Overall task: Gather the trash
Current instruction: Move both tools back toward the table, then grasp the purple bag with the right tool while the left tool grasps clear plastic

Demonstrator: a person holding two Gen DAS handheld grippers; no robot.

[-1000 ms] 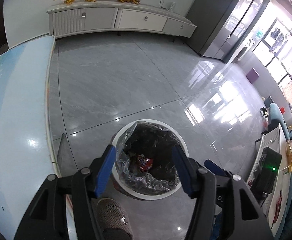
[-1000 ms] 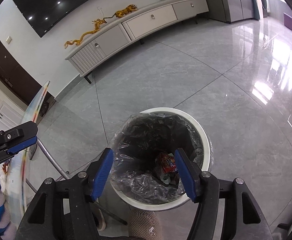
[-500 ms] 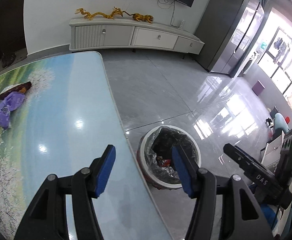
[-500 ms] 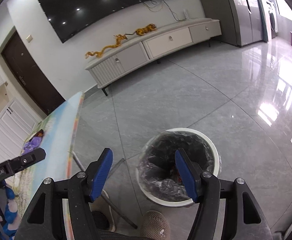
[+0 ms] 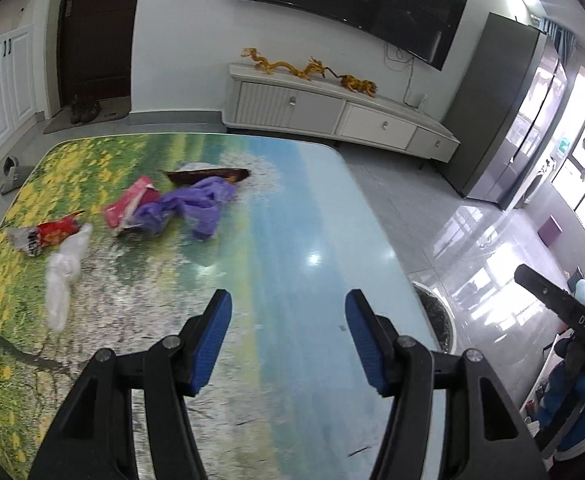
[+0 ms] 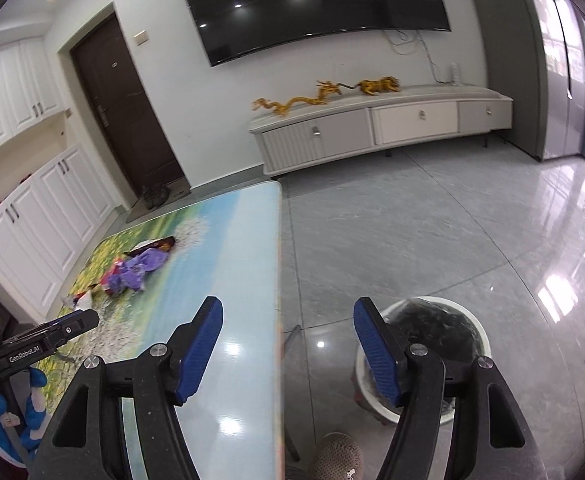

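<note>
On the table (image 5: 312, 208), a white bag (image 5: 65, 276) lies lengthwise, pointing away.

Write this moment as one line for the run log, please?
left gripper: open, empty, over table | right gripper: open, empty | trash pile: on table | bin: on floor beside table

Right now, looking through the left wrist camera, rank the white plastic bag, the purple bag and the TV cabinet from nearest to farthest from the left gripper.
1. White plastic bag: on the table, ahead and to the left of the left gripper.
2. Purple bag: farther up the table, in the trash pile.
3. TV cabinet: against the far wall, beyond the table.
</note>
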